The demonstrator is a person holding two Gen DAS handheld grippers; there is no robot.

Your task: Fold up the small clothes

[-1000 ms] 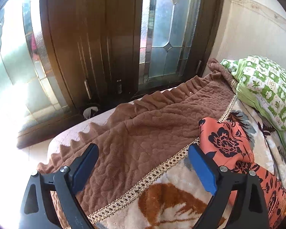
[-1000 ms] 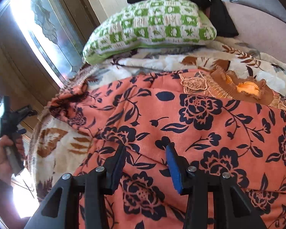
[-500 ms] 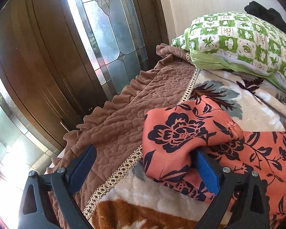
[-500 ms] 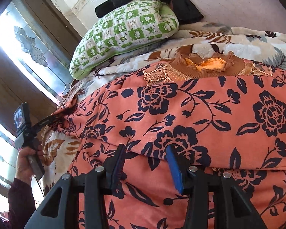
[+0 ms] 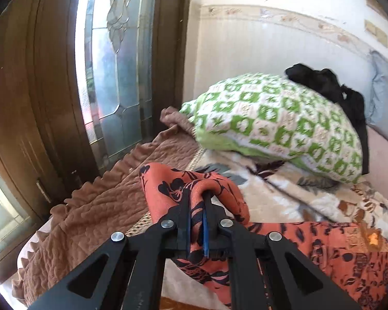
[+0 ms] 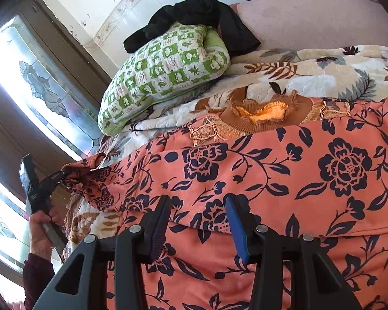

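Gripping a sleeve end for folding

The orange, black-flowered fabric garment (image 6: 271, 170), spread on the bed, is pinched by the just-closed left tongs (image 5: 197, 201); the right tongs (image 6: 198, 204) are held half-open across its fold, grip uncertain.

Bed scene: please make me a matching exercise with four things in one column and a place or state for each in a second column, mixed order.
Things:
1. left gripper
2. right gripper
3. black cloth
4. pillow

Places or states:
A. lies on top of the pillow
B. jaws apart, over the garment's fold
C. green and white, on the floral blanket
D. shut on a sleeve end of the orange garment

Pairs: 1-D, 2-B, 3-A, 4-C
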